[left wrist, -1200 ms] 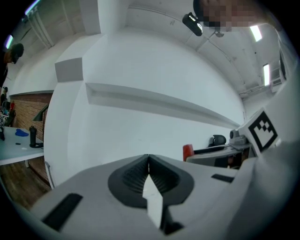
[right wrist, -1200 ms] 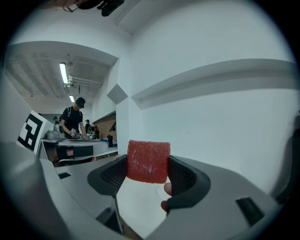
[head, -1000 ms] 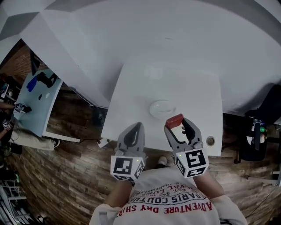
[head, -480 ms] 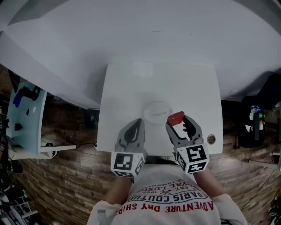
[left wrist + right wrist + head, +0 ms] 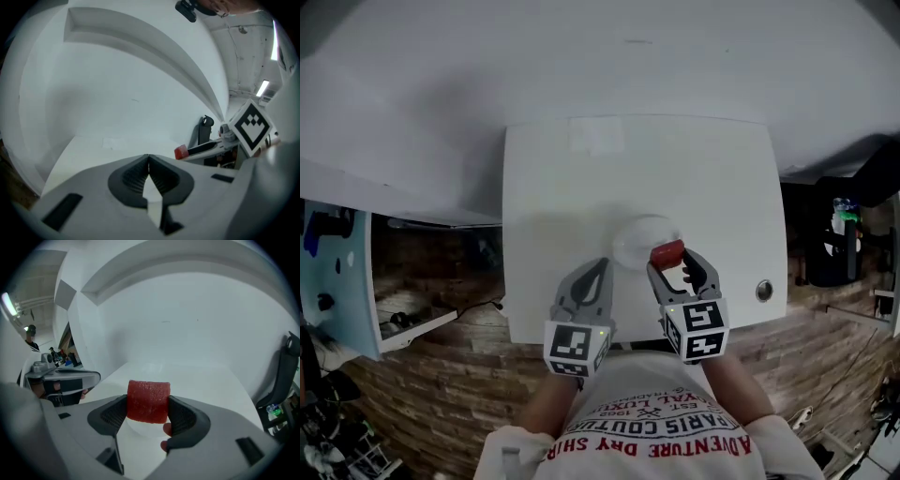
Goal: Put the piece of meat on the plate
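A red piece of meat (image 5: 667, 252) (image 5: 148, 401) (image 5: 181, 152) is clamped between the jaws of my right gripper (image 5: 668, 257) (image 5: 148, 404), which is shut on it. In the head view the meat hangs over the near right rim of a small white plate (image 5: 639, 239) on the white table (image 5: 572, 197). The plate (image 5: 140, 427) shows just under the meat in the right gripper view. My left gripper (image 5: 592, 270) (image 5: 148, 159) is shut with nothing in it, over the table to the left of the plate.
A round cable hole (image 5: 763, 291) sits near the table's front right corner. A dark chair (image 5: 839, 239) stands to the right of the table, a light blue table (image 5: 333, 281) far left. White wall rises behind the table.
My right gripper has carried the meat a little left, from beside the plate to over its near right rim. The left gripper stays shut at the plate's left. The head camera shifted.
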